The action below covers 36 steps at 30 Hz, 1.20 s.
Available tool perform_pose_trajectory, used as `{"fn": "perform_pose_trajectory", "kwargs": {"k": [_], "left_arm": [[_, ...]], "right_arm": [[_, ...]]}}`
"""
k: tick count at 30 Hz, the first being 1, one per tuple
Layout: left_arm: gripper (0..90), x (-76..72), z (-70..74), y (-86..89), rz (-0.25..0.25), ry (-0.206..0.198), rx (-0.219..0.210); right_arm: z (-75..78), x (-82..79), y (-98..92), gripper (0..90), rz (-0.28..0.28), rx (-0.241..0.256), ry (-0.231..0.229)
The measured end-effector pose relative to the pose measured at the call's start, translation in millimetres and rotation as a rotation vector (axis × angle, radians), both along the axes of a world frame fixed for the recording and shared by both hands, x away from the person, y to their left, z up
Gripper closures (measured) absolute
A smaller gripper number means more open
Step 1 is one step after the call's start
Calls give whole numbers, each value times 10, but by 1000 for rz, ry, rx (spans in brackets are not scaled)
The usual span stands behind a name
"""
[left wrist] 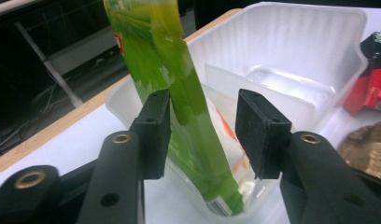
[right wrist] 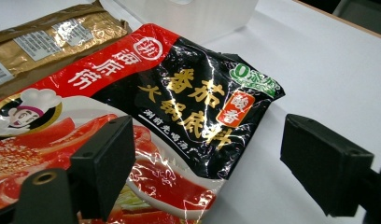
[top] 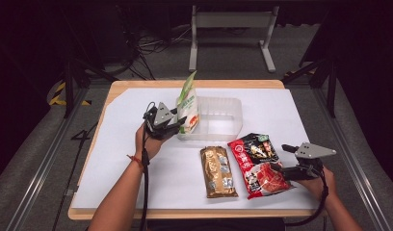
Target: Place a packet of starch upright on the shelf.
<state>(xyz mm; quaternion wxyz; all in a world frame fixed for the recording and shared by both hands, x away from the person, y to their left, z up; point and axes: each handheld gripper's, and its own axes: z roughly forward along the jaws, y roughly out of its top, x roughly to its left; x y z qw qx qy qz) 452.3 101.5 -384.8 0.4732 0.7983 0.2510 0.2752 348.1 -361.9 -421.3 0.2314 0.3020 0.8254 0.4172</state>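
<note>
Green snack pouch [top: 188,103] stands upright at the left end of the clear plastic bin [top: 228,103], just above centre in the high view; its lower edge rests inside the bin's near-left corner and its top rises above the rim. Left gripper [top: 171,123] sits immediately left of the pouch. In the left gripper view its jaws stand apart on either side of the green pouch [left wrist: 188,116], the left pad touching or nearly touching the film and the right pad clear of it, so the pouch appears released, or about to be, rather than clamped. Right gripper [top: 281,168], at lower right of the high view, has its jaws spread wide around the corner of the red-and-black hotpot-base packet [right wrist: 146,102], without closing on it. Gold packet [top: 217,171] lies flat between the two hands.

Step in hand, as judged: packing the bin, first item placed. Next move calls for backing the left gripper away without tipping the pouch, and for the right jaws to close on the red packet's edge.
</note>
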Motion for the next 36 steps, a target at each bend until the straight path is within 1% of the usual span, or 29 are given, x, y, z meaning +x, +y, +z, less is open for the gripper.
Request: {"fn": "perform_pose_trajectory", "kwargs": {"k": [1, 2, 3, 5, 8, 10, 11, 12, 14, 16, 17, 19, 21, 23, 24, 25, 28, 29, 31, 32, 33, 34, 36], "left_arm": [[521, -22, 11, 3, -4, 4, 6], [492, -38, 27, 7, -6, -4, 29], [458, -51, 37, 8, -10, -8, 37], [406, -100, 61, 15, -20, -3, 36], [353, -193, 112, 51, -51, -1, 28], [323, -258, 143, 81, -68, 10, 21], [306, -294, 154, 99, -80, 24, 21], [290, -334, 160, 114, -83, 26, 30], [256, -429, 165, 140, -75, 24, 64], [177, -540, 155, 153, -49, -10, 89], [183, -600, 150, 170, -60, -21, 99], [188, -653, 145, 188, -65, -23, 116], [183, -691, 130, 211, -65, -3, 120], [174, -732, 82, 243, -73, 20, 121], [174, -749, 51, 259, -75, 31, 133], [171, -749, 51, 259, -75, 31, 133], [166, -800, -48, 328, -84, 64, 148], [159, -815, -80, 352, -85, 67, 152], [157, -834, -136, 408, -85, 88, 140], [153, -843, -173, 443, -81, 108, 139], [146, -857, -198, 464, -75, 109, 152], [143, -870, -215, 482, -72, 111, 156], [143, -894, -259, 542, -75, 134, 137]], "right_arm": [[-2, 2, 0, 186, 0, 1, 2], [-5, 8, -2, 186, -1, 1, 4], [-5, 11, -1, 187, -2, 1, 7], [-5, 11, -3, 189, -2, 5, 10], [-3, -10, -8, 189, -5, 12, 12], [-7, -17, -8, 189, -5, 1, 14], [-2, -14, -9, 188, -5, -5, 9], [7, -13, -10, 188, -8, 3, 8], [23, -6, -10, 188, -5, 19, 6], [18, 3, -5, 187, 0, 14, 8], [13, 5, -3, 187, 0, 11, 10], [12, -1, -6, 187, 2, 12, 10], [14, -4, -10, 188, 4, 14, 10], [18, -5, -9, 188, 4, 15, 8], [18, -4, -6, 187, 3, 20, 13], [18, -4, -6, 187, 3, 20, 13], [23, 2, 20, 189, 6, 16, 15], [27, 4, 31, 190, 8, 21, 18], [28, 7, 49, 190, 12, 18, 17], [28, 6, 56, 193, 12, 21, 20], [26, 7, 61, 195, 17, 27, 26], [29, 7, 68, 196, 20, 23, 25], [36, 13, 77, 201, 24, 24, 26]]}}
